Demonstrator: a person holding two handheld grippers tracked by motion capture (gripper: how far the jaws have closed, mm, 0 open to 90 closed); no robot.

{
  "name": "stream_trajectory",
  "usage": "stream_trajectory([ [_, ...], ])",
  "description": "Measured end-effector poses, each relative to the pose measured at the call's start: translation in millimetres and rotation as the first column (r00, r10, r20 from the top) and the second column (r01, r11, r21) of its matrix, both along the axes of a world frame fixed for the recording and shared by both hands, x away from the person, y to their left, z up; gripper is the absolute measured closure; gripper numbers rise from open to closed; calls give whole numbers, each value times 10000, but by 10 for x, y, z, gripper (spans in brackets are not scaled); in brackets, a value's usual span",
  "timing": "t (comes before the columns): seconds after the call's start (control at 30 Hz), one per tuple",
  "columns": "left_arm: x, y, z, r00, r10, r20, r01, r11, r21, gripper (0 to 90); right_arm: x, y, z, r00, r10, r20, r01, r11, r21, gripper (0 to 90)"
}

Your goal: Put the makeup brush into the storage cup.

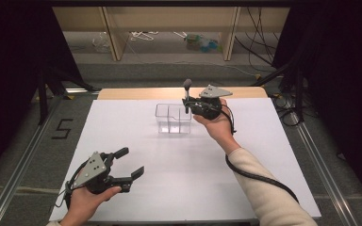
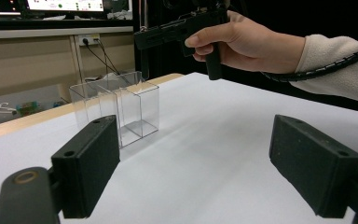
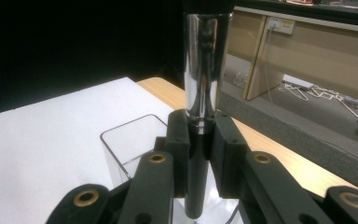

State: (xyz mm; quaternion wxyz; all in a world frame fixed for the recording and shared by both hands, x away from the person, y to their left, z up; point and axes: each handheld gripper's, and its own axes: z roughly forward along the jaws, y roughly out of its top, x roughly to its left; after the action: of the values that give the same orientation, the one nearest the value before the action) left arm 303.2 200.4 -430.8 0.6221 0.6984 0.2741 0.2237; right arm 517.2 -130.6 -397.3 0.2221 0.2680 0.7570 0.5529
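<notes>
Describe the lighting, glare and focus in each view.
High view: the white table is evenly lit, its surroundings dark, detail soft. Left gripper view: the near jaws are blurred, the clear box shows faint glints, and the right gripper is dark against black. Right gripper view: the chrome tube carries bright reflections, and the left background is black.

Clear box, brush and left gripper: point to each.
Clear box (image 1: 162,123), high view, front wall.
Brush (image 3: 204,74), right gripper view, shiny handle.
Left gripper (image 1: 129,162), high view, between its open jaws.
</notes>
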Motion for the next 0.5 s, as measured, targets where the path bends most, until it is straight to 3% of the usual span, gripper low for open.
stream_trajectory([
  [0.5, 4, 0, -2, 10000, -24, 36, 24, 10000, -22, 158, 18, 2, -47, 10000, 32, -46, -33, 9999, -115, 792],
])
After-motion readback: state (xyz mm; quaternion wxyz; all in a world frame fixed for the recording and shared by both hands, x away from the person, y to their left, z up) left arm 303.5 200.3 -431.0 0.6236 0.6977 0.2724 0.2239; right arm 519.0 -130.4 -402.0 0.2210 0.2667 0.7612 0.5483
